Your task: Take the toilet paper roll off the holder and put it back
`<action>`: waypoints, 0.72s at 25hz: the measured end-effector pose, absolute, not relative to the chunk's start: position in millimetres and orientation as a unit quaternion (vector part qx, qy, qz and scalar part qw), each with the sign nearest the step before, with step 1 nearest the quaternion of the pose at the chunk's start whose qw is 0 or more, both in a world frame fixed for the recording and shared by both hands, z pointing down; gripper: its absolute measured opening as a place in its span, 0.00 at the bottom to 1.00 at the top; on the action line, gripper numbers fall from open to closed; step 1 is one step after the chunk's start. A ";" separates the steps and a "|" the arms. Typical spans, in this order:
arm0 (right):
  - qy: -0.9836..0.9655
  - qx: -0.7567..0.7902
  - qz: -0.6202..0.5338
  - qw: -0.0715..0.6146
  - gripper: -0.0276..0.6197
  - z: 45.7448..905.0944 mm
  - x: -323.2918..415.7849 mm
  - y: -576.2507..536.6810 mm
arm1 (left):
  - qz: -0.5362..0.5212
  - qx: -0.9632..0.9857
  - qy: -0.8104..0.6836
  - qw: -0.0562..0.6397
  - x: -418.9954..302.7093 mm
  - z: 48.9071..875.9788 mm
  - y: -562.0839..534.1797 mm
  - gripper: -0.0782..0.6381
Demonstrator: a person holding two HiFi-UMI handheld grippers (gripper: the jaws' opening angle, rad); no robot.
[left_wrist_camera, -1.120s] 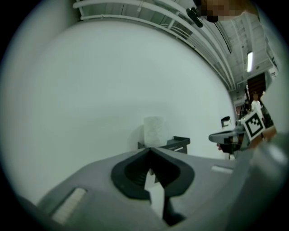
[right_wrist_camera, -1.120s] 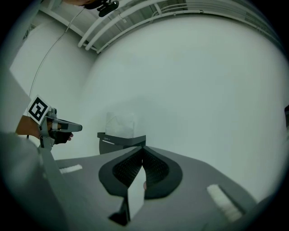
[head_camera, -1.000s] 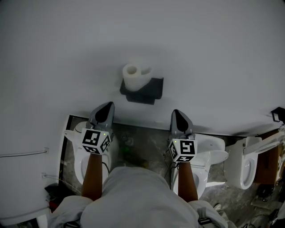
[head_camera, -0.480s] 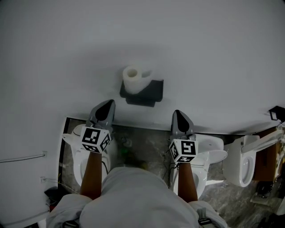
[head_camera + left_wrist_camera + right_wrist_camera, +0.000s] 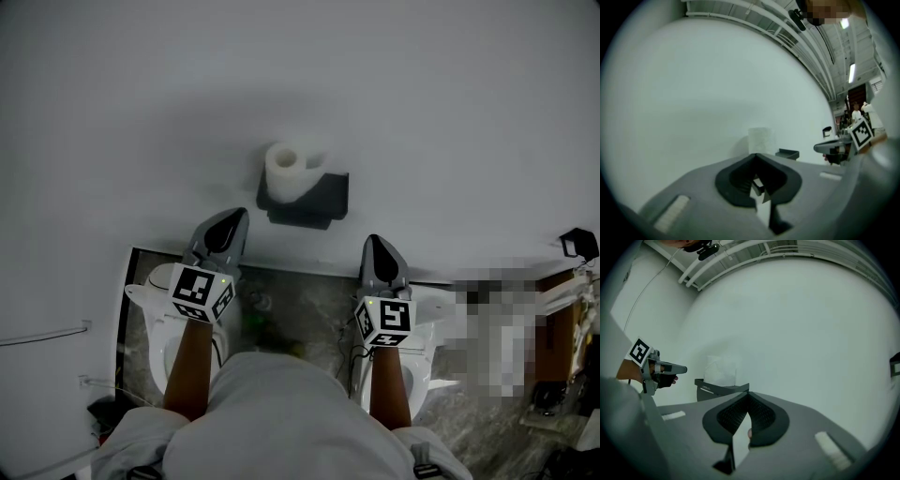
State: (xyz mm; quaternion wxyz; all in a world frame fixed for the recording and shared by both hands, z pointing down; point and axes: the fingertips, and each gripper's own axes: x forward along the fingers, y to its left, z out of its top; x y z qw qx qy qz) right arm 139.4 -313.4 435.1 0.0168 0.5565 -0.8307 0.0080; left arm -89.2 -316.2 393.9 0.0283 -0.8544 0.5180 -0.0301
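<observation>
Roll place: toilet paper roll [image 5: 284,167] is standing upright on the dark holder [image 5: 314,199], which is sitting on the white wall [image 5: 422,103].
Roll vs left: left hand-held gripper [image 5: 228,223] is pointing at the wall, apart from the roll. In the head view the roll is sitting ahead of its tip and slightly right, not touching.
Roll vs right: right hand-held gripper [image 5: 375,246] is also pointing at the wall, well apart from the roll. Roll and holder are sitting ahead and off to its left.
Holder vs both: it is sitting between the two tips, nearer the left one.
Left jaws: pressing together at the tip, carrying nothing.
Right jaws: meeting at the tip too, gripping nothing. A small pinkish spot is showing behind the pads, can't tell what.
Cross views: each gripper view is catching the other hand-held gripper at its edge, with its marker cube [image 5: 862,132].
Hidden: whether anything is running through the roll's core isn't showing. In both gripper views the gripper body is covering the holder's lower edge, and the roll is looking pale and blurry there.
Hard to make out: white toilets [image 5: 433,330] and marbled floor [image 5: 300,300] are looking dim.
Cut off: forearms [image 5: 190,366] and light clothing are running out at the bottom edge.
</observation>
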 end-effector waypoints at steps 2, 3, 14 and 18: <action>-0.830 0.558 0.006 0.017 0.05 434.1 136.7 -314.3 | -0.030 -0.857 0.513 0.028 -89.7 393.8 -318.6 0.12; -0.829 0.559 0.006 0.018 0.05 433.7 135.4 -314.5 | -0.031 -0.859 0.510 0.027 -89.6 394.3 -319.7 0.16; -0.822 0.569 0.004 0.021 0.05 430.6 133.1 -321.0 | -0.023 -0.873 0.487 0.027 -85.4 388.8 -331.4 0.30; -0.820 0.572 0.002 0.024 0.05 430.6 132.7 -320.1 | -0.020 -0.877 0.479 0.027 -83.9 387.7 -333.3 0.35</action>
